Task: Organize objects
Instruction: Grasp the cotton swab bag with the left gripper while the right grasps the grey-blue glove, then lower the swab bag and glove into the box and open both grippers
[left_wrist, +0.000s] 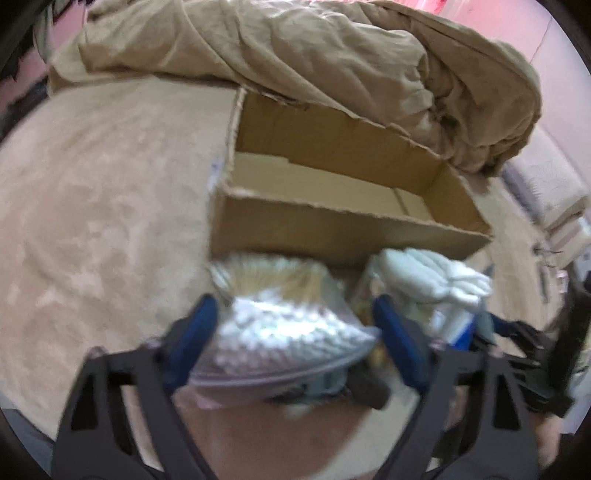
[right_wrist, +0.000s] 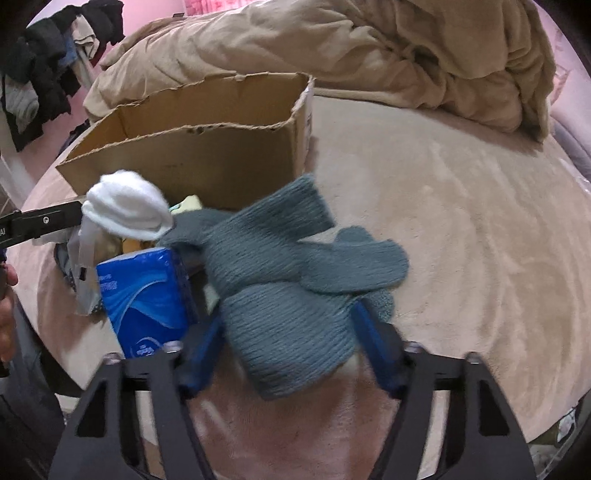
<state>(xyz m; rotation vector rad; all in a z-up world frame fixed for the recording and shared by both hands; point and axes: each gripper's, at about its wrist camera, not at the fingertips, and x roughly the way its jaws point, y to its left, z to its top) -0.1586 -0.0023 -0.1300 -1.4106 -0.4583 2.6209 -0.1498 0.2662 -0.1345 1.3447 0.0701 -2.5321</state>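
Pale beige plush bed cover (right_wrist: 461, 221) spread wide underfoot of the action, rumpled tan duvet (left_wrist: 295, 48) heaped along the far side, pink wall (right_wrist: 207, 5) behind, dark clothes on a drying rack (right_wrist: 44, 59) off left, soft pinkish light.

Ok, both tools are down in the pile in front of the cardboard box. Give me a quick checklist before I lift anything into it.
1. Cardboard box open, floor bare: ok.
2. Left tool straddles the silver bubble pouch, not closed on it: not ok.
3. Right tool straddles the grey-blue knit mittens, not closed: not ok.
4. Mittens would lift together: cannot tell.
5. Blue tissue pack leans by the right tool's left finger, may snag: not ok.
6. Beige duvet overhangs the box's far rim: cannot tell if it interferes.
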